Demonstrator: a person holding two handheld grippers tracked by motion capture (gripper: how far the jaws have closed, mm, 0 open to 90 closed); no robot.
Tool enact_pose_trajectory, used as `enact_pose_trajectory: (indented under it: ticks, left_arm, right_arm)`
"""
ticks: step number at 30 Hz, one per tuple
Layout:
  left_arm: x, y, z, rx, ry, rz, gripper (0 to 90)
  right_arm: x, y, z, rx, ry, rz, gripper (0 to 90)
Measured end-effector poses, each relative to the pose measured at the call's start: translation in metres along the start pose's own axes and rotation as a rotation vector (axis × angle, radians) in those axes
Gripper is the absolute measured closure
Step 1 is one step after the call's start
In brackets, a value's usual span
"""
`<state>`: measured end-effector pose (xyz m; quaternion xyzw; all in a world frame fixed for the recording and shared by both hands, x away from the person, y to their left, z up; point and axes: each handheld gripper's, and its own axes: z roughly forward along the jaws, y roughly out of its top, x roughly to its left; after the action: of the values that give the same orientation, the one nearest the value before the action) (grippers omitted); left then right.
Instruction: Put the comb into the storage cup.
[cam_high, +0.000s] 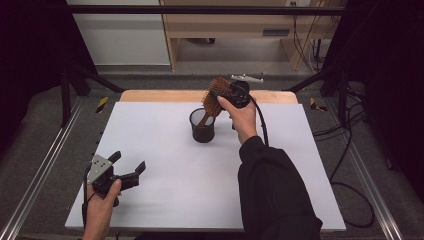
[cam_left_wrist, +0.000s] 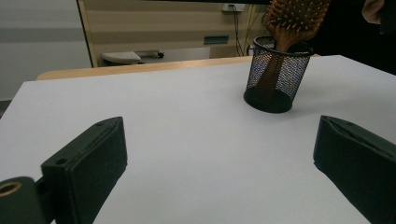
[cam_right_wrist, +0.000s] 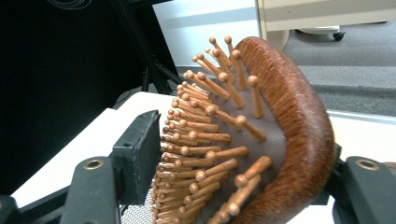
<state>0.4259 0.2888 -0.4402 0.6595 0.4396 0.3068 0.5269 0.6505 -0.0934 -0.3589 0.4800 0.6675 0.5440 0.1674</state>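
A wooden hairbrush (cam_high: 216, 92) stands handle-down in a black mesh cup (cam_high: 202, 127) at the far middle of the white table top (cam_high: 165, 200). My right gripper (cam_high: 222, 97) is up at the brush head. In the right gripper view the hairbrush (cam_right_wrist: 261, 140) sits between the jaws of the right gripper (cam_right_wrist: 247, 149). Its bristle tips stand just off one pad and its wooden back lies by the other, so the jaws look open. My left gripper (cam_high: 130, 161) rests open at the near left with nothing between its fingers. From the left gripper (cam_left_wrist: 219, 154) I see the cup (cam_left_wrist: 278, 74) and the brush (cam_left_wrist: 294, 18) farther off.
A wooden strip (cam_high: 150, 95) borders the table's far edge. Metal rails (cam_high: 40, 175) run along both sides and cables (cam_high: 350, 165) lie on the floor at the right. A black sleeve (cam_high: 275, 195) crosses the near right of the table.
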Motion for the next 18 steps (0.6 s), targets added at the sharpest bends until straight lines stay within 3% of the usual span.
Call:
enact_pose_trajectory:
  ticks: [18]
  left_arm:
    - [0.0003, -0.0003, 0.0004, 0.002, -0.001, -0.001, 3.1]
  right_arm:
    - [0.0011, -0.0003, 0.0004, 0.013, -0.01, -0.001, 28.4]
